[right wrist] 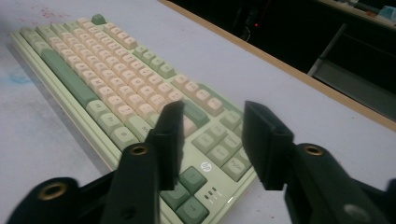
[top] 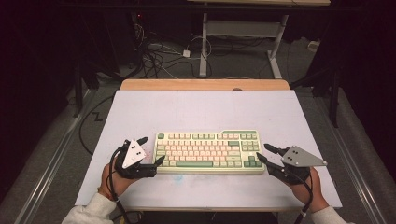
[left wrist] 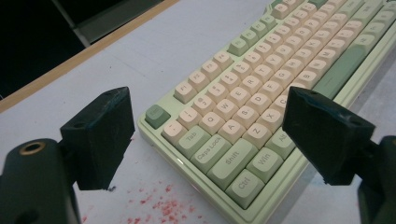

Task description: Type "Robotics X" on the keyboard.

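The pale green and cream mechanical keyboard lies on the white tabletop between both grippers. The left gripper gapes wide around its corner beside red specks; the right gripper is partly apart above the arrow keys.

the keyboard is lying flat on the white table top, near its front edge, long side running left to right. its case is showing pale green, with cream keys at the centre and green keys at the edges, including the space bar. all keys are sitting in place.
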